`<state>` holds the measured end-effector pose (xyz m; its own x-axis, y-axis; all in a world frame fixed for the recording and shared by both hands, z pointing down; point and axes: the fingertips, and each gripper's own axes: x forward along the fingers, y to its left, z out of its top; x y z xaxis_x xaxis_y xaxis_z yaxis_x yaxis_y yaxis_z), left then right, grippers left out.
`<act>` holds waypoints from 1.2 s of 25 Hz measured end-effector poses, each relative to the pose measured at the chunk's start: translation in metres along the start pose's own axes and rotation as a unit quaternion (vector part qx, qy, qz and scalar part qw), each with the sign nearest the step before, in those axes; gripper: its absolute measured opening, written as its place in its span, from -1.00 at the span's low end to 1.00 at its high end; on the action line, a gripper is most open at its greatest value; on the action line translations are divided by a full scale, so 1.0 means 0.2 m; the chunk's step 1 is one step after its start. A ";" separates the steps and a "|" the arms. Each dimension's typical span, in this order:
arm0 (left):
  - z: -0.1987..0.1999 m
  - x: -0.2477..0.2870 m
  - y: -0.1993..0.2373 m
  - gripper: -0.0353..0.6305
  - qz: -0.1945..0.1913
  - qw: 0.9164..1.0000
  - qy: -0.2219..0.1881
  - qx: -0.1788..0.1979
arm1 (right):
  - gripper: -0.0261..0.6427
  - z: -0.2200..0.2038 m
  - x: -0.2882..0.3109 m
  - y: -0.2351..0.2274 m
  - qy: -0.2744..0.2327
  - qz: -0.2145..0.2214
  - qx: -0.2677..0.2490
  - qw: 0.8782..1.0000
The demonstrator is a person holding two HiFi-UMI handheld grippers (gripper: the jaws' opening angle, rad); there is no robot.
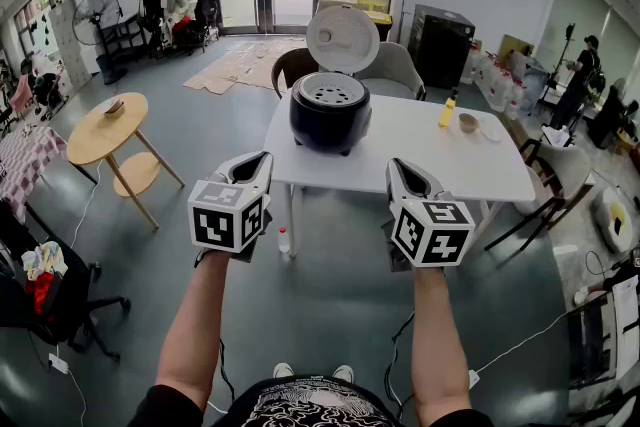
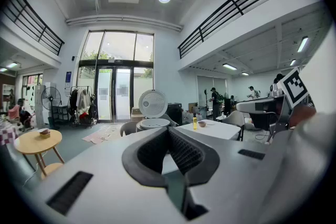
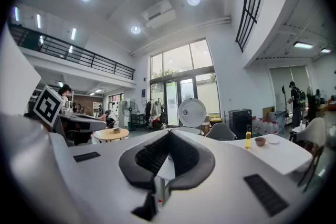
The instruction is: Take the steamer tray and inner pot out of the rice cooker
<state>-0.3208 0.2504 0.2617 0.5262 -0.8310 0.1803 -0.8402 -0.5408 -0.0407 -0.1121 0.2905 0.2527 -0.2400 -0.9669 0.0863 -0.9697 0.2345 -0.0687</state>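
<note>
A black rice cooker (image 1: 331,114) stands on the white table (image 1: 440,160) with its round white lid (image 1: 342,39) tipped up and back. A perforated steamer tray (image 1: 332,93) sits in its open top; the inner pot below is hidden. In the head view my left gripper (image 1: 262,161) and right gripper (image 1: 396,167) hover short of the table's near edge, both shut and empty, well apart from the cooker. The cooker (image 2: 153,123) and its lid (image 2: 153,104) show beyond the left jaws. The right gripper view shows the raised lid (image 3: 191,113) ahead.
A yellow bottle (image 1: 447,110), a small bowl (image 1: 468,123) and a plate (image 1: 491,131) stand on the table's right part. Chairs (image 1: 392,70) sit behind the table. A round wooden side table (image 1: 105,129) is to the left, a dark chair (image 1: 560,177) at the right.
</note>
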 end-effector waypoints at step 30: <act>0.02 0.00 0.01 -0.44 0.009 1.000 -0.012 0.000 | -0.61 -0.03 -0.04 -0.04 0.002 -0.017 -0.007 1.000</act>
<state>-0.3213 0.2496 0.2570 0.5134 -0.8439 0.1560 -0.8499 -0.5252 -0.0440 -0.1027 0.2966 0.2588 -0.2066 -0.9740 0.0933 -0.9779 0.2024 -0.0523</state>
